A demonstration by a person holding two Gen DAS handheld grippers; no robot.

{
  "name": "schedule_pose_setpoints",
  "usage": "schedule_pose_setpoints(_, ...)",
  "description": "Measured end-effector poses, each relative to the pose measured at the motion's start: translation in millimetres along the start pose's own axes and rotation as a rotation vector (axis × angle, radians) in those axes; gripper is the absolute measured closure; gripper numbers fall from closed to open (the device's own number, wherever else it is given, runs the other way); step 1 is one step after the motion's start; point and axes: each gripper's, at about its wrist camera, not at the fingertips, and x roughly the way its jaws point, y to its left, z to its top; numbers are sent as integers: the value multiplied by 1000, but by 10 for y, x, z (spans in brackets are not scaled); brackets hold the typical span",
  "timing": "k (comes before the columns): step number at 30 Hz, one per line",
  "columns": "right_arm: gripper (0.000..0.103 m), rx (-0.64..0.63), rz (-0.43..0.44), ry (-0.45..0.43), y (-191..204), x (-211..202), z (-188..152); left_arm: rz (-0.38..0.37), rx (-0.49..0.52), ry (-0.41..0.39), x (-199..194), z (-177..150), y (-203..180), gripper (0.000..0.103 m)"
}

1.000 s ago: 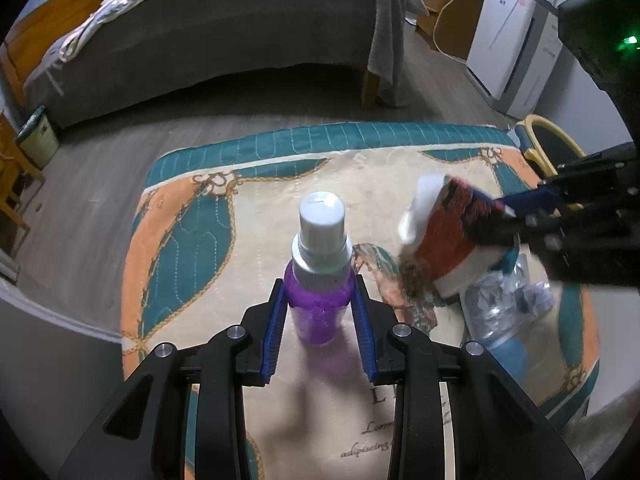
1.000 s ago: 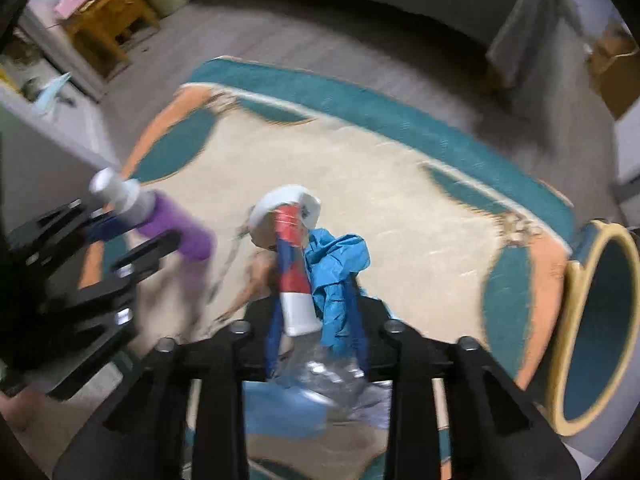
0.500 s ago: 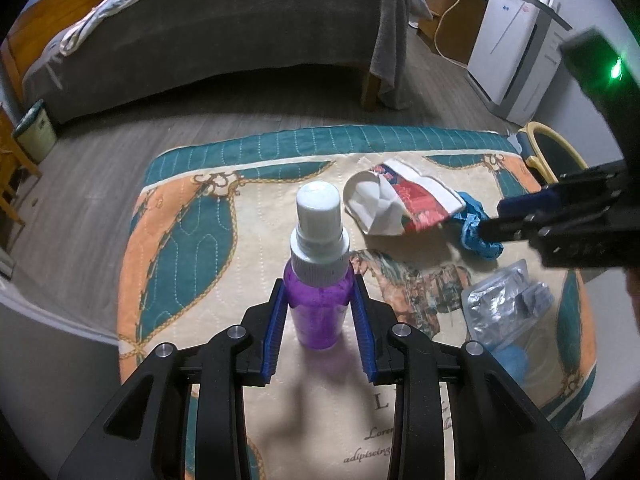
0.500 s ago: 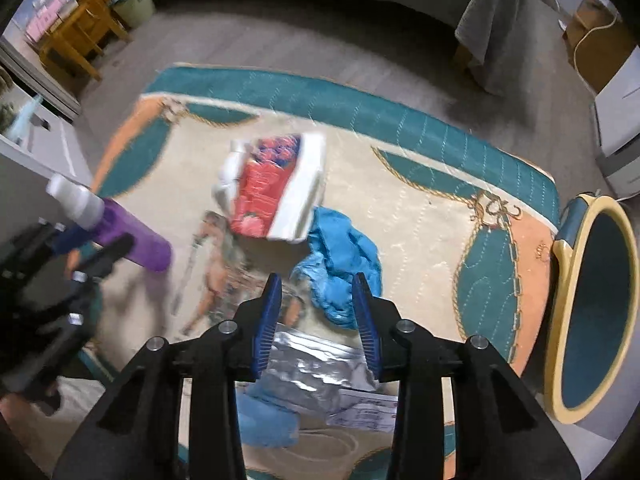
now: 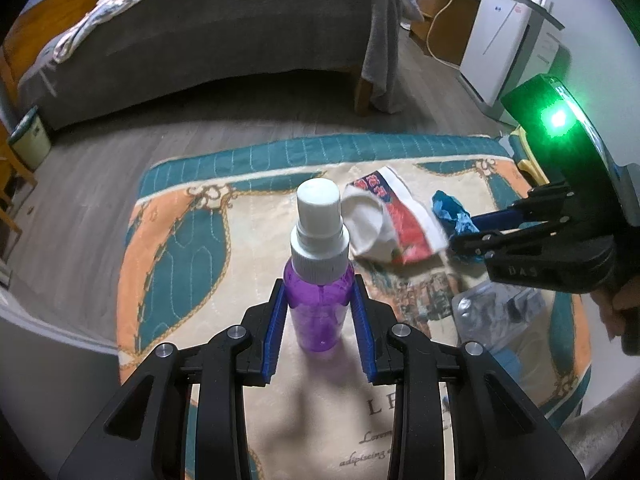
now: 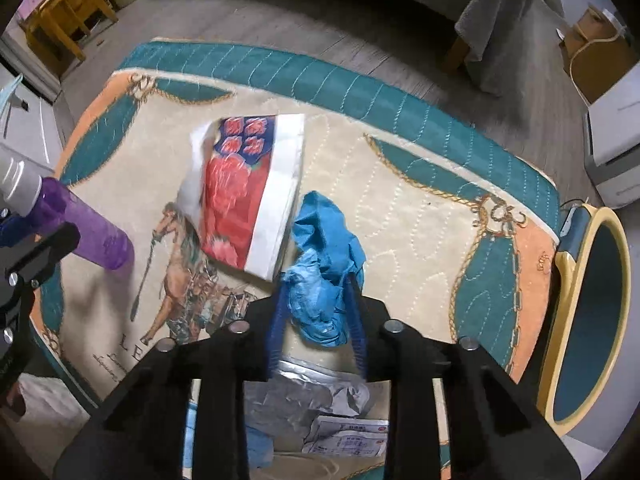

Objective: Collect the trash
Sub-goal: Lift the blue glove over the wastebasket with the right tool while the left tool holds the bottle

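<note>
On rug [image 6: 400, 216], left gripper [image 5: 320, 292] clamps purple spray bottle [image 5: 320, 300], right gripper [image 6: 316, 304] jaws just closing around blue glove [image 6: 324, 264]; paper cup [image 6: 248, 184], foil wrapper [image 6: 316, 396] uncollected, bin [image 6: 588, 312] far right.

Patterned quilted cloth [image 6: 400, 200], paper cup [image 6: 244, 192], blue glove [image 6: 324, 264], foil wrapper [image 6: 316, 392]

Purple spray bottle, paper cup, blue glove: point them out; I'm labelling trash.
Purple spray bottle [image 5: 319, 312], left wrist view, purple body.
Paper cup [image 6: 240, 196], right wrist view, red printed side.
Blue glove [image 6: 324, 268], right wrist view, crumpled middle.
</note>
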Motion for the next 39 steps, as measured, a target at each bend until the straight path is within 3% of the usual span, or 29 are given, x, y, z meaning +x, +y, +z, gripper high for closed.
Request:
schedule_pose_setpoints(6,78,63,9,-76,-158,-306,22,6,39,-67,-216,175,-130,70)
schedule_pose_setpoints(12,78,164,20,-213,-408,-803,-26,6,62,-134,-460,382,-324,70)
schedule_pose_setpoints(21,78,202,0,-346,-792,-1329,-238,-19,98,-219,-724,613,-666,70)
schedule_pose_setpoints(39,78,319,-23,-430,-1692,-1522,-661,-75,222,-233,-552,815,-1568,70)
